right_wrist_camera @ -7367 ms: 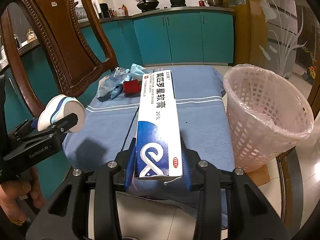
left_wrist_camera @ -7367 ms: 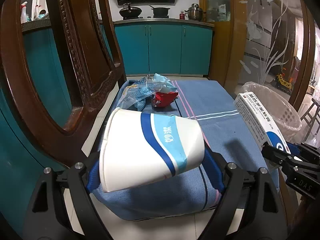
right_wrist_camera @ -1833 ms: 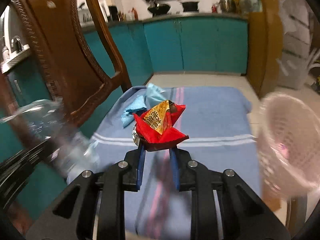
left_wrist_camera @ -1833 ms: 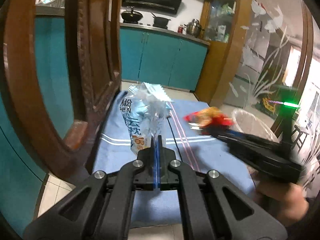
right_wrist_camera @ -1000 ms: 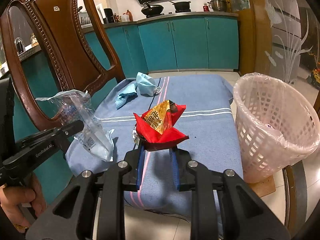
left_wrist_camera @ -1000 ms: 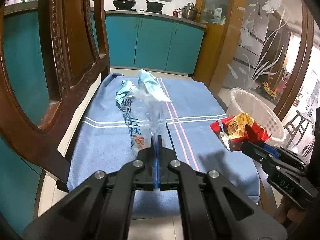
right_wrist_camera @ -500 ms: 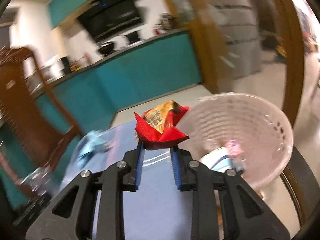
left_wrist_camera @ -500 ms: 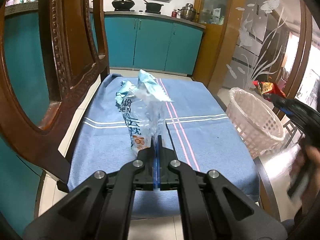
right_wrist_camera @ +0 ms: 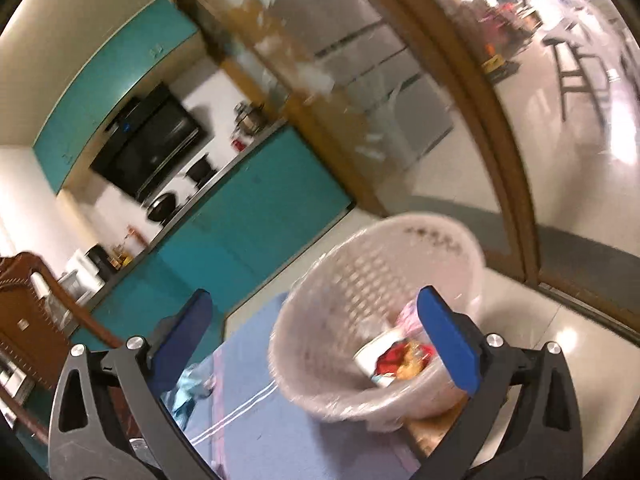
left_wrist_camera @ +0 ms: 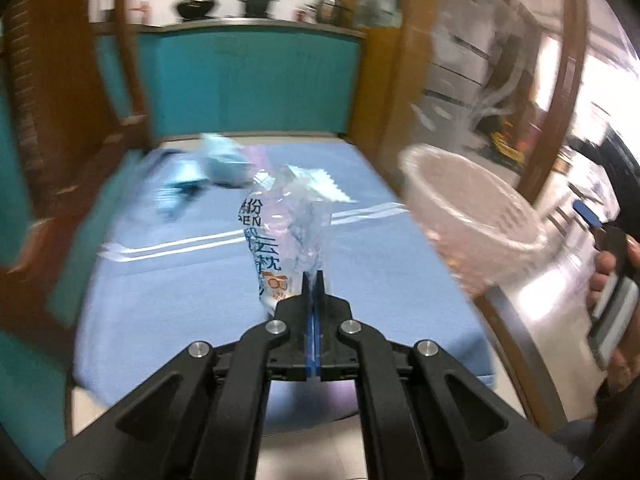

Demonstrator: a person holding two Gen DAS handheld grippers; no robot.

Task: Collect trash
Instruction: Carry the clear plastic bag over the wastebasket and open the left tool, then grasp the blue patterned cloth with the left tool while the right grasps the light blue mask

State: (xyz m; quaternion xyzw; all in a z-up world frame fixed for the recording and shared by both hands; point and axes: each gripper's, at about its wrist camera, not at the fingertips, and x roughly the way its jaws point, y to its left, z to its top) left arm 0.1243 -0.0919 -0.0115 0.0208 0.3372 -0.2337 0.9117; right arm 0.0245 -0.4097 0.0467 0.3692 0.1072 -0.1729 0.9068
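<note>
A brown wooden chair (left_wrist_camera: 48,128) stands at the far left, next to the bench with its blue striped cloth (left_wrist_camera: 168,280). Some light blue trash (left_wrist_camera: 208,172) lies at the back of the cloth, too blurry to tell what it is. The left gripper (left_wrist_camera: 313,280) has its fingers clenched tight on the bottom edge of a clear plastic bag (left_wrist_camera: 286,232), which sticks up above the cloth. To the right stands a white basket (left_wrist_camera: 472,216) with a thin plastic liner, close to the cloth's right edge. The right gripper (right_wrist_camera: 316,344) is tipped over on its side next to the basket's rim, and its blue fingers (right_wrist_camera: 444,340) have just been opening and now stand wide apart with nothing in them. A red wrapper (right_wrist_camera: 404,362) lies inside the basket, next to a white cup (right_wrist_camera: 376,352). A person's hand (left_wrist_camera: 612,280) shows at the far right.
</note>
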